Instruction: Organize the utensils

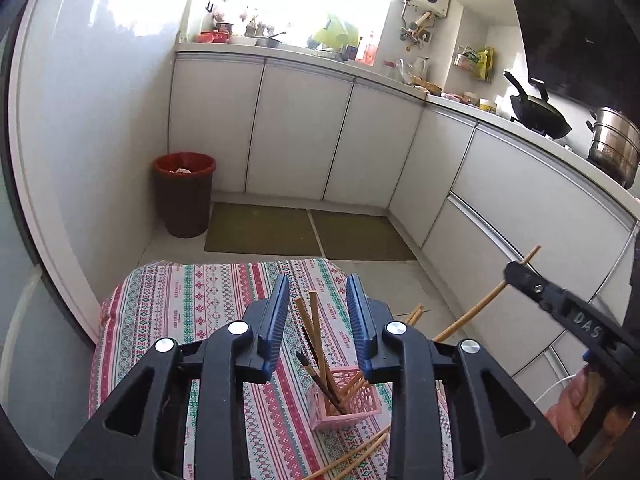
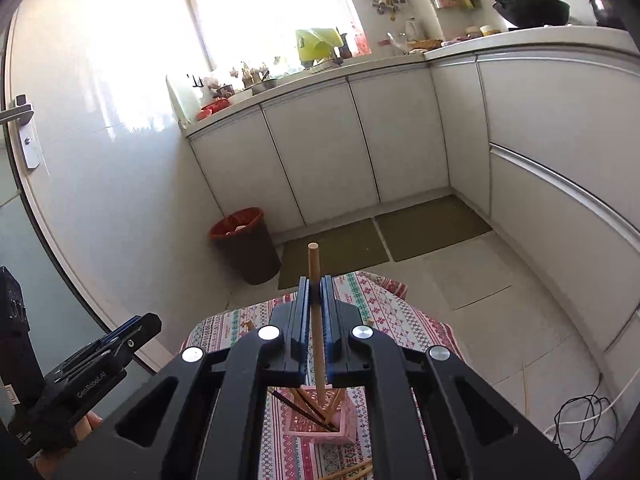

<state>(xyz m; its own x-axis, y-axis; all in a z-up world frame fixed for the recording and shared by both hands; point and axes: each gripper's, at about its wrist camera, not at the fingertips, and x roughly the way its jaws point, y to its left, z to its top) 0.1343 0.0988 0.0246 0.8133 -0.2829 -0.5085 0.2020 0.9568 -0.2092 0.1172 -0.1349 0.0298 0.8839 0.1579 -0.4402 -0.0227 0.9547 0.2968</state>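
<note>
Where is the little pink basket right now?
The pink basket sits on the patterned tablecloth, low in the middle of both wrist views. It holds several chopsticks, and more loose chopsticks lie just in front of it.

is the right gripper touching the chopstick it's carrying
Touching. The right wrist view shows the right gripper with its blue pads clamped on the wooden chopstick, no gap either side.

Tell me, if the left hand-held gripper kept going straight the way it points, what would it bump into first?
Probably the chopsticks standing in the pink basket on the patterned cloth. They rise between the open fingers of the left hand-held gripper, though depth is hard to judge here.
</note>
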